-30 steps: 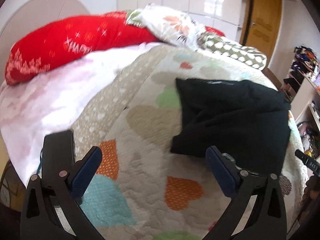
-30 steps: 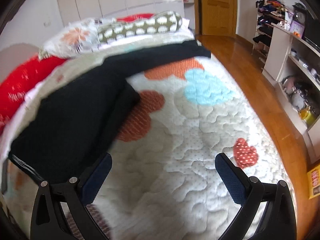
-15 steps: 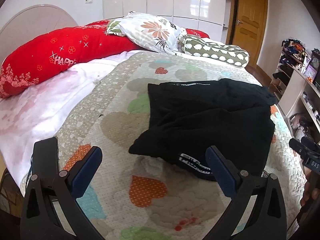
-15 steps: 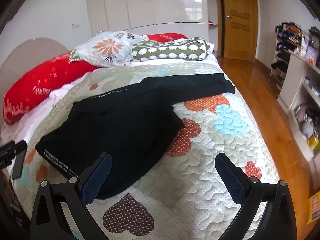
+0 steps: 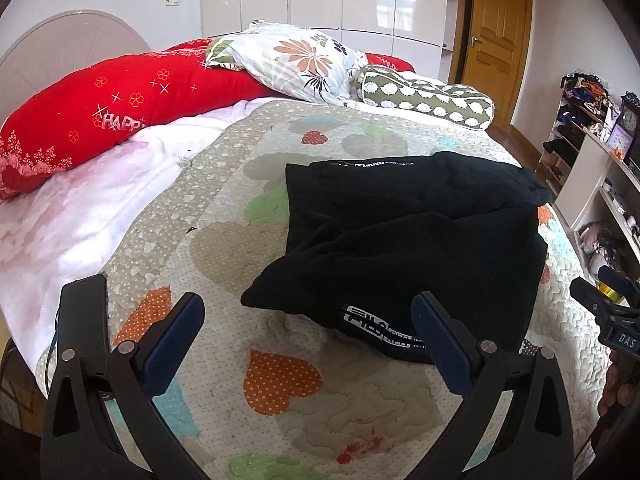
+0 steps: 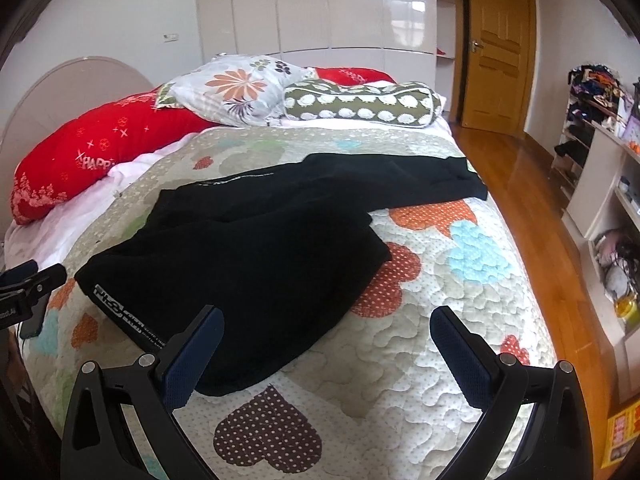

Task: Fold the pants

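Black pants (image 5: 416, 236) (image 6: 256, 256) lie loosely folded on a heart-patterned quilt (image 5: 280, 376) (image 6: 440, 320), with one leg stretched toward the bed's right edge and a white logo at the near corner. My left gripper (image 5: 308, 320) hovers open above the quilt, just short of that logo corner, with nothing between its blue pads. My right gripper (image 6: 328, 332) is open too, held above the pants' near edge and the bare quilt. In each view the other gripper shows at the frame edge.
Red, floral and green dotted pillows (image 5: 304, 60) (image 6: 360, 104) are stacked at the head of the bed. A white blanket (image 5: 72, 216) covers the left side. Wooden floor (image 6: 532, 200), a door and cluttered shelves (image 6: 600, 152) lie to the right.
Both grippers have pulled back and up from the bed, so the whole pants and room now show. The pants lie still.
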